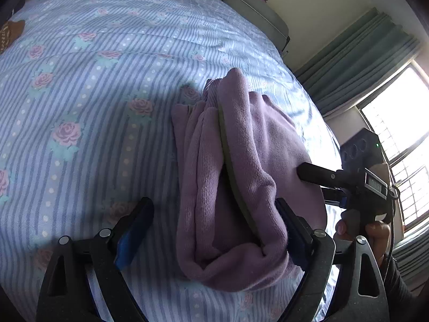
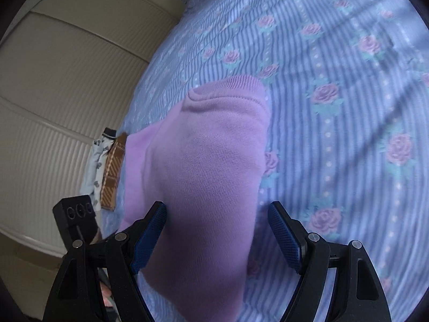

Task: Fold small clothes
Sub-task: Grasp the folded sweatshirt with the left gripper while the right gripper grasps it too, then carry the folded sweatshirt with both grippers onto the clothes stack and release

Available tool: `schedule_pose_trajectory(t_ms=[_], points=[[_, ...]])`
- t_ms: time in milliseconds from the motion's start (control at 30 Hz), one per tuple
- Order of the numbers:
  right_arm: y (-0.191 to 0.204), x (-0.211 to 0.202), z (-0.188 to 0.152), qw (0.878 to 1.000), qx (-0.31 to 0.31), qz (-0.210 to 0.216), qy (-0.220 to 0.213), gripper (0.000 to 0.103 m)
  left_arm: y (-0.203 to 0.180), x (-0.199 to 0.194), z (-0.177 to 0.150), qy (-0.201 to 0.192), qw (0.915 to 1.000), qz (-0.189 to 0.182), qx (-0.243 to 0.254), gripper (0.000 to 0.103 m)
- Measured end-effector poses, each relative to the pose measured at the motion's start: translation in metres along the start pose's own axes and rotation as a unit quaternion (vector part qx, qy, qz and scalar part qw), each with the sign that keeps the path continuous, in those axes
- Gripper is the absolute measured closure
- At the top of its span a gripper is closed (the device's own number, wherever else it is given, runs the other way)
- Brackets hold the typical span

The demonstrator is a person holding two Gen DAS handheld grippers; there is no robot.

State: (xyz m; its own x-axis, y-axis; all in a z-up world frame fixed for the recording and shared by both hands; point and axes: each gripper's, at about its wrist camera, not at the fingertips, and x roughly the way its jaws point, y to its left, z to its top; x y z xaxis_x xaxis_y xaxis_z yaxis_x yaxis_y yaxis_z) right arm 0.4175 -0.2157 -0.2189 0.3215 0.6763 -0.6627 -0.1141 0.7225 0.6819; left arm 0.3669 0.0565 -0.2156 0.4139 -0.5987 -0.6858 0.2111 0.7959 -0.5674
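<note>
A small lilac knit garment (image 1: 241, 177) lies bunched and partly folded on the blue striped bedsheet (image 1: 93, 94). My left gripper (image 1: 214, 220) is open, its fingers standing on either side of the garment's near end; the right finger touches the cloth. In the right wrist view the same garment (image 2: 203, 161) fills the middle, and my right gripper (image 2: 217, 220) is open around its near end. The right gripper also shows in the left wrist view (image 1: 316, 174), its finger pressed against the garment's right side.
The bed's grey headboard (image 1: 257, 8) is at the back, curtains and a bright window (image 1: 396, 123) to the right. A brown patterned cloth and a white printed cloth (image 2: 107, 171) lie at the bed's edge near a cream wardrobe (image 2: 67, 80).
</note>
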Motion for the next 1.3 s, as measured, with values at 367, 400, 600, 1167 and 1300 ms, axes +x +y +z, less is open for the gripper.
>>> schedule_pose_trajectory(t_ms=[367, 400, 600, 1167, 1300], points=[[0.018, 0.034, 0.001, 1.000, 0.001, 0.017, 0.022, 0.039, -0.010, 0.008, -0.003, 0.002, 1.0000, -0.007, 0.006, 0.047], [0.019, 0.034, 0.000, 1.000, 0.000, 0.015, 0.021, 0.041, -0.011, 0.008, -0.005, 0.002, 0.9999, -0.009, 0.010, 0.053], [0.020, 0.031, -0.002, 1.000, 0.009, 0.024, 0.010, 0.059, -0.021, 0.002, -0.005, -0.005, 0.9995, -0.002, 0.031, 0.065], [0.122, -0.011, -0.013, 0.998, -0.036, 0.034, -0.029, 0.064, -0.031, -0.115, 0.017, -0.053, 0.9975, -0.015, 0.043, 0.067], [0.177, -0.001, -0.007, 0.997, -0.058, 0.049, -0.035, 0.064, -0.007, -0.171, 0.035, -0.077, 0.9961, 0.005, 0.043, 0.067]])
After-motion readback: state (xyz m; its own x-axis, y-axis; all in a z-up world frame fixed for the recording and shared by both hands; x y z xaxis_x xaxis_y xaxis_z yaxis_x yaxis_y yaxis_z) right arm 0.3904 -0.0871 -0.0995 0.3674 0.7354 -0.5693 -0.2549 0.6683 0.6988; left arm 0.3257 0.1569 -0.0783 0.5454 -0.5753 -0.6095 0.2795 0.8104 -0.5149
